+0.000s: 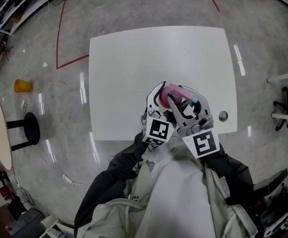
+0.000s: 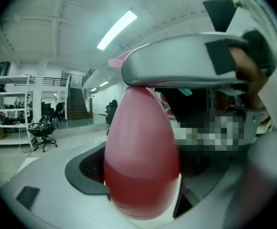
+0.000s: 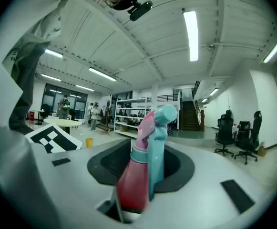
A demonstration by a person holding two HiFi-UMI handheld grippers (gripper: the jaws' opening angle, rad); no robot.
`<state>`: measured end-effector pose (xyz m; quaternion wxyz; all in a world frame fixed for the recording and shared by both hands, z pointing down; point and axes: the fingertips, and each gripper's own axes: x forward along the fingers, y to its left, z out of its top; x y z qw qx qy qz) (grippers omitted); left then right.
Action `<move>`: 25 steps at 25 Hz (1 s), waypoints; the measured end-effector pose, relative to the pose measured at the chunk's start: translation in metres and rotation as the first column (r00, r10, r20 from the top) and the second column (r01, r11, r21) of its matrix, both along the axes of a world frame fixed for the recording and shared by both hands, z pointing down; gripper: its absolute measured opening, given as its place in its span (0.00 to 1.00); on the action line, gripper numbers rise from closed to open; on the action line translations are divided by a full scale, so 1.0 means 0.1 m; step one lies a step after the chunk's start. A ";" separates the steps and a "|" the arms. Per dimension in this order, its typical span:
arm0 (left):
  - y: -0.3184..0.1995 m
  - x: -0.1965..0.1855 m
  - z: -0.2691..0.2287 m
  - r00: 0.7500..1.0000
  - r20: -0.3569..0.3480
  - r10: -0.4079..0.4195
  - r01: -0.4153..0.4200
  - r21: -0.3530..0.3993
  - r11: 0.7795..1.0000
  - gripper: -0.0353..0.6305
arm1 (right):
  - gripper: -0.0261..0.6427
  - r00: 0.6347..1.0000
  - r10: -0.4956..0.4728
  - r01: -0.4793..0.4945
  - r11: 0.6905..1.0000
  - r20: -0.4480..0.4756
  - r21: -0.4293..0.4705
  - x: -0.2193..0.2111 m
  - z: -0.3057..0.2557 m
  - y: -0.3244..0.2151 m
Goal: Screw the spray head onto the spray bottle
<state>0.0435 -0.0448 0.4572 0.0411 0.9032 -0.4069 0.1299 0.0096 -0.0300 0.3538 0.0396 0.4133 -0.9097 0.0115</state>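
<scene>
Your left gripper [image 1: 158, 95] is clamped on the pink spray bottle [image 2: 140, 156], whose rounded body fills the gap between its jaws in the left gripper view. Your right gripper [image 1: 188, 105] sits just beside it, jaws closed against the spray head [image 3: 158, 123], a teal and pink piece. In the right gripper view the head rises on a teal collar from the bottle's pink neck. Whether the head is screwed fully down cannot be told from these views. In the head view you hold both grippers close together, near your chest, with the bottle between them above the near edge of the white table [image 1: 134, 58]. The marker cubes [image 1: 203, 144] on the grippers face up toward you, and your dark sleeves [image 1: 119, 167] run back to a pale grey jacket. On the grey floor to your left stand a yellow cup [image 1: 22, 86] and a round pale side table [image 1: 0, 133] on a black base, well apart from the white table, and a red line [image 1: 59, 38] runs past its far left corner
</scene>
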 end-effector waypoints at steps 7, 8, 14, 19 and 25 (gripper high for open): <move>0.08 -0.16 -0.19 0.964 -0.125 0.235 -0.232 0.039 0.972 0.70 | 0.31 0.918 -0.366 0.359 0.930 0.151 0.072 0.26 -0.33 0.34; 0.11 -0.17 -0.22 0.949 -0.145 0.280 -0.277 0.043 0.960 0.70 | 0.31 0.909 -0.379 0.370 0.925 0.175 0.082 0.32 -0.40 0.35; 0.38 -0.11 -0.16 0.857 -0.104 0.504 -0.507 0.003 0.862 0.70 | 0.31 0.870 -0.489 0.488 0.872 0.057 0.037 0.27 -0.23 0.31; 0.64 0.09 -0.16 0.792 -0.120 0.599 -0.605 -0.016 0.796 0.70 | 0.30 0.804 -0.594 0.594 0.804 0.006 -0.036 -0.05 -0.06 0.47; 0.68 0.10 -0.10 0.777 -0.107 0.621 -0.628 -0.049 0.777 0.70 | 0.23 0.785 -0.619 0.618 0.784 0.009 -0.058 -0.12 0.01 0.52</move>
